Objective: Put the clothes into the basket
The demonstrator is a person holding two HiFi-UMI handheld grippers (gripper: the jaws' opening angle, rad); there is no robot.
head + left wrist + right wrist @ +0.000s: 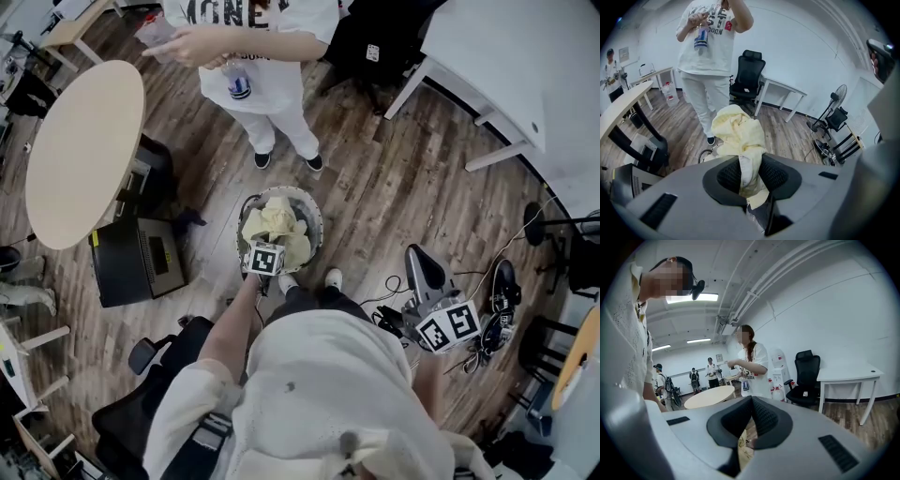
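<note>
Two grippers show in the head view. The left gripper sits over the near rim of the basket on the wooden floor, with the pale yellow cloth bunched inside it. The right gripper hangs well apart to the right, so the left is nearer.

In the left gripper view, its pads pinch a fold of the cloth. The bulk of the cloth lies straight ahead of the fingertips, above the basket rim.

In the right gripper view, the right gripper has its jaws pressed together on nothing.
</note>
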